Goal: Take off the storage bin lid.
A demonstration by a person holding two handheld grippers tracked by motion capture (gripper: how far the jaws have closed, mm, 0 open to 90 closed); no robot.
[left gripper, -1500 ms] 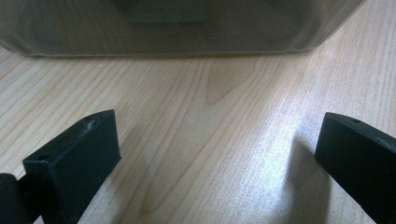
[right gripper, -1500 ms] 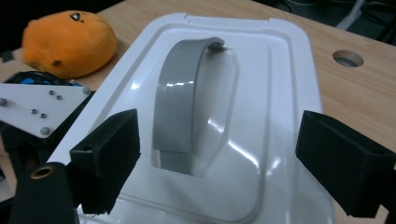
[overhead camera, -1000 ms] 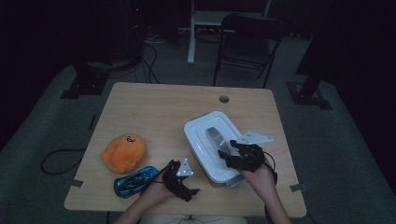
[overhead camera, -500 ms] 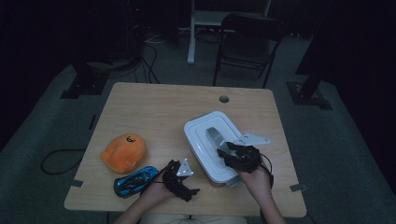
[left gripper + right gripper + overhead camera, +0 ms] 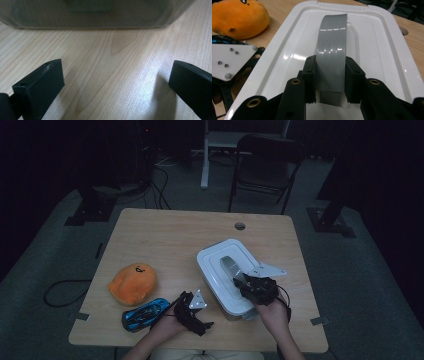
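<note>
- Two hand-held grippers work at a pale wooden table (image 5: 165, 240); the task's thing, a white lidded bin (image 5: 212, 270) with a grey arched handle (image 5: 332, 50) on its lid, sits on the table's right half, near the front edge.
- Right gripper (image 5: 330, 77): its jaws have just been closing and now clamp the near end of the grey handle, one black pad on each flank, as the right gripper view shows. In the high view the right gripper (image 5: 257, 287) sits over the bin's near end.
- Left gripper (image 5: 112, 82): jaws spread wide with nothing between them, resting low on the bare wood and facing the bin's translucent side wall (image 5: 87, 15). In the high view it lies just left of the bin (image 5: 192, 307).
- Risks, as judged: the handle is smooth and glossy, and the pads grip it only near its foot, so a pull could let it slide out. If the lid is latched, lifting may drag or tip the whole bin, since the left gripper is not bracing it. If the lid is loose, it may hinge up unevenly.
- Nearby things: an orange plush toy (image 5: 132, 282) and a blue toy car (image 5: 145, 312) lie at the front left, well apart from the bin.
- Surface: light wood grain, with a round cable hole (image 5: 240, 226) near the far edge.
- Room: dim, grey carpet, a dark chair (image 5: 265, 165) and stand feet behind the table, cables trailing on the floor.
</note>
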